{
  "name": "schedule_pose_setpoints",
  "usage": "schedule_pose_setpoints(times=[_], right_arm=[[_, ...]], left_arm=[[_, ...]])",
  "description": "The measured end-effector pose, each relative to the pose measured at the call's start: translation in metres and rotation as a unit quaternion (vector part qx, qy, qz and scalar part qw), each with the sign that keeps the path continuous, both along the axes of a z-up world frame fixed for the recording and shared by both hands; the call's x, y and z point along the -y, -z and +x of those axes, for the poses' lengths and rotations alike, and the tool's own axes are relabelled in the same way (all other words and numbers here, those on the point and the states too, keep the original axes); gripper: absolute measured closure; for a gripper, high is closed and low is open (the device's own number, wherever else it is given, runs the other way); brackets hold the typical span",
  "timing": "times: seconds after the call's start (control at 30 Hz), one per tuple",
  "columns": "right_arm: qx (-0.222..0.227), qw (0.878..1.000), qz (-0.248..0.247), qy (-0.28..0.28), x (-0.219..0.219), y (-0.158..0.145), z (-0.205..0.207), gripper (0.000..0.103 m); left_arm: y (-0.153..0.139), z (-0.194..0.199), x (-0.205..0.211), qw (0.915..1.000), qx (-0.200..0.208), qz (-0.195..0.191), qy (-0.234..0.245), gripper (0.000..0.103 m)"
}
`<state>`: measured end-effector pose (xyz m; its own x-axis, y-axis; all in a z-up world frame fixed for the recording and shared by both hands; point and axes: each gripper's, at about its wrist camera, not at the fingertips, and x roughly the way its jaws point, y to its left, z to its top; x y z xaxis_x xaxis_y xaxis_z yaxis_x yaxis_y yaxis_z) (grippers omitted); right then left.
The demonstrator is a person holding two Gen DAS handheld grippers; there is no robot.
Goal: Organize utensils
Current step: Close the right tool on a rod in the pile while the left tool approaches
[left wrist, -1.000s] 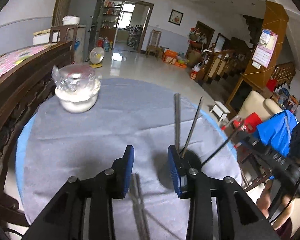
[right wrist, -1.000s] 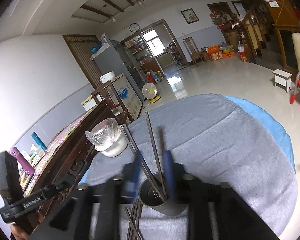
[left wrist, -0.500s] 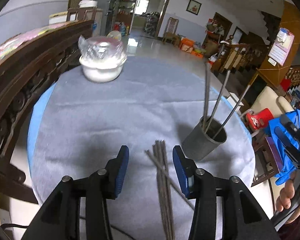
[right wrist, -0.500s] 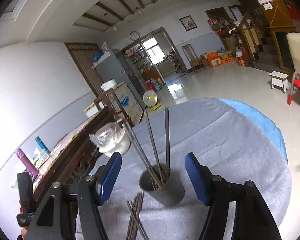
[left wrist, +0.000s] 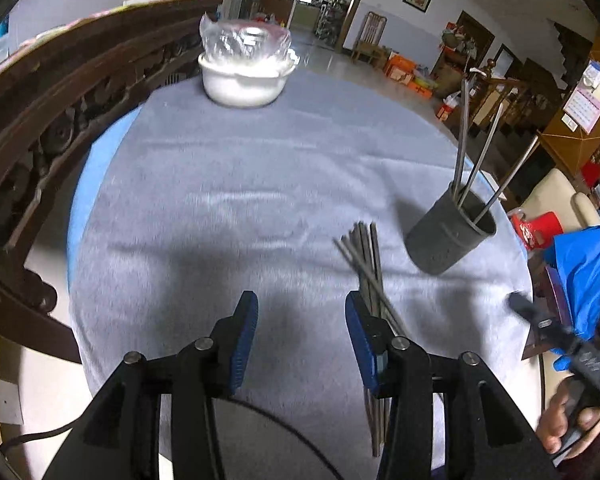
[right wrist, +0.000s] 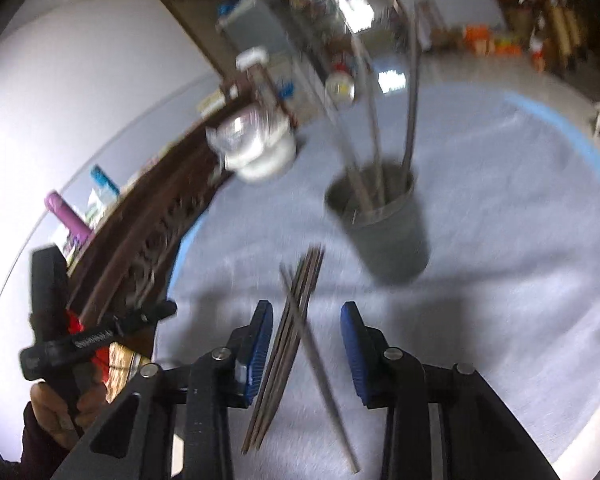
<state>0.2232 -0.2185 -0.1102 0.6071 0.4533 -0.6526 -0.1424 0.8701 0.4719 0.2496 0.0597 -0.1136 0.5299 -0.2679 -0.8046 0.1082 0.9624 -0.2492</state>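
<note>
A dark grey utensil cup stands on the grey cloth and holds three metal chopsticks. A bundle of several metal chopsticks lies flat on the cloth left of the cup. My left gripper is open and empty, with its right finger beside the bundle. In the right wrist view the cup stands ahead and the bundle runs between the fingers of my open right gripper, which hovers above it. One chopstick lies crossed over the others.
A white bowl covered in plastic wrap sits at the far side of the round table. A carved dark wooden bench back runs along the left. The right gripper's handle and hand show at the table's right edge.
Both grippers have pulled back from the cup toward the near side. The right gripper has dropped and tilted down over the loose bundle. The cup and bundle have not moved.
</note>
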Motion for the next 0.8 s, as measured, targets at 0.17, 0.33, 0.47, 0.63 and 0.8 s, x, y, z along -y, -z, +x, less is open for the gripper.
schedule_pose_setpoints(times=[0.17,0.33,0.47,0.63,0.8], right_arm=[[-0.051,0.998,-0.030,-0.037,-0.034,0.042,0.013,0.071],[-0.084,0.994,-0.061,-0.045,-0.050,0.070,0.023,0.078],[-0.104,0.991,-0.080,-0.039,-0.056,0.082,0.025,0.085],[-0.105,0.989,-0.098,-0.026,-0.057,0.083,0.023,0.090],[-0.119,0.991,-0.067,0.010,-0.041,0.085,0.022,0.095]], left_arm=[[0.011,-0.002,0.001,0.9998,-0.017,0.003,0.004,0.057],[0.020,-0.001,0.010,0.9990,-0.038,0.009,0.021,0.057],[0.027,0.001,0.021,0.9978,-0.052,0.020,0.037,0.057],[0.031,0.004,0.034,0.9965,-0.059,0.023,0.054,0.057],[0.034,0.007,0.045,0.9954,-0.063,0.028,0.067,0.057]])
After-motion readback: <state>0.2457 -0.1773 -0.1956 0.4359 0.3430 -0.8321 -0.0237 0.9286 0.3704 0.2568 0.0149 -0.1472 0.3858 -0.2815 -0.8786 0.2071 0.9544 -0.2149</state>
